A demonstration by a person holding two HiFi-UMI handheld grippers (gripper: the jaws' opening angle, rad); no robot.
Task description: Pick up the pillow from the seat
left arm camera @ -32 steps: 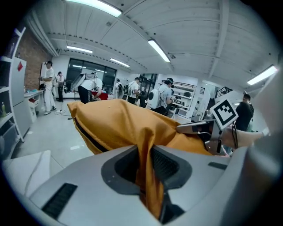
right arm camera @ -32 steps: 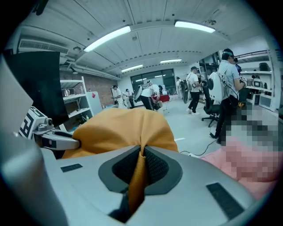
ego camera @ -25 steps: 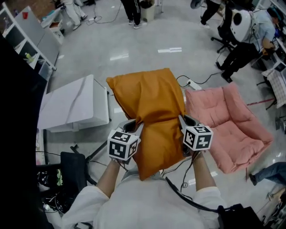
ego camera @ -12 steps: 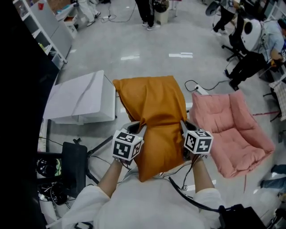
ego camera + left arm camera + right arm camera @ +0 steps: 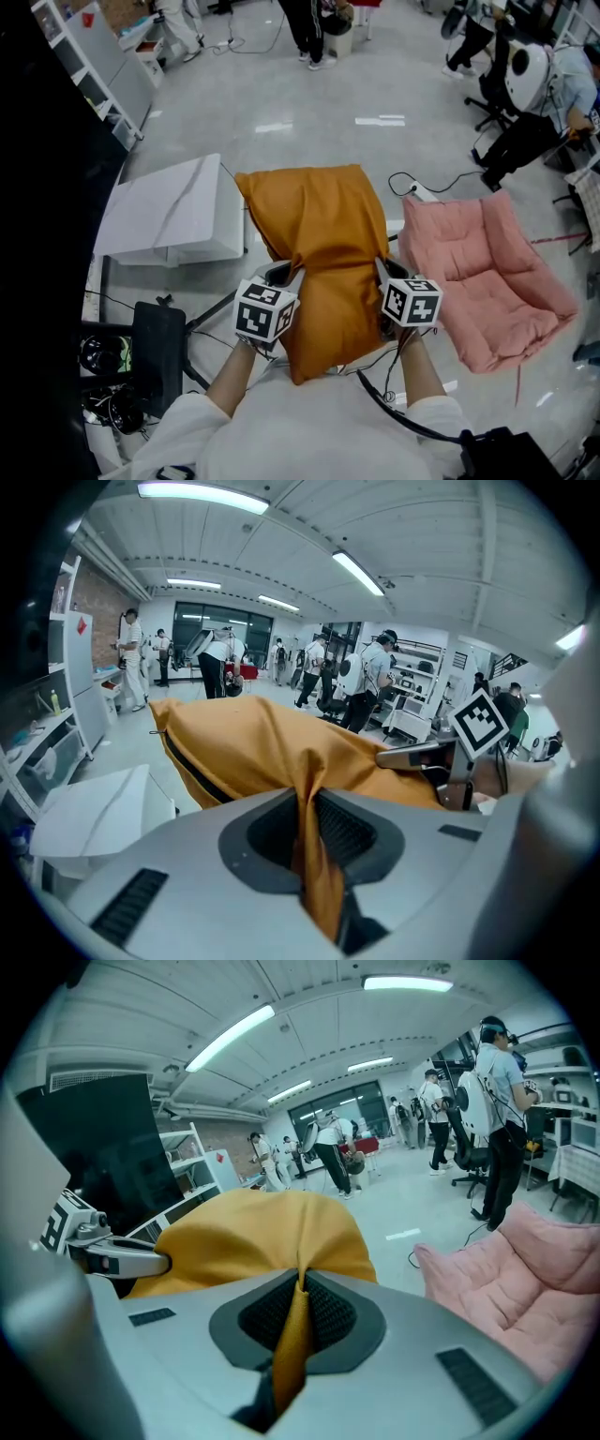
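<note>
An orange pillow (image 5: pixel 323 253) hangs in the air between my two grippers, in front of my chest. The left gripper (image 5: pixel 279 274) is shut on a fold of fabric at the pillow's left edge; that fold (image 5: pixel 309 846) is pinched between its pads. The right gripper (image 5: pixel 384 269) is shut on a fold at the pillow's right edge, and the fabric (image 5: pixel 292 1335) is squeezed between its pads. A dark zip (image 5: pixel 192 771) runs along the pillow's left side. The pink seat (image 5: pixel 487 272) lies on the floor to the right, below the pillow.
A white box-like table (image 5: pixel 169 211) stands to the left on the floor. A black cable and power strip (image 5: pixel 422 192) run by the pink seat. Black gear (image 5: pixel 155 342) lies near my left side. Several people and office chairs (image 5: pixel 511 84) are at the far side.
The pillow and both grippers have shifted slightly across the floor view, a little lower; both grips hold as before.
</note>
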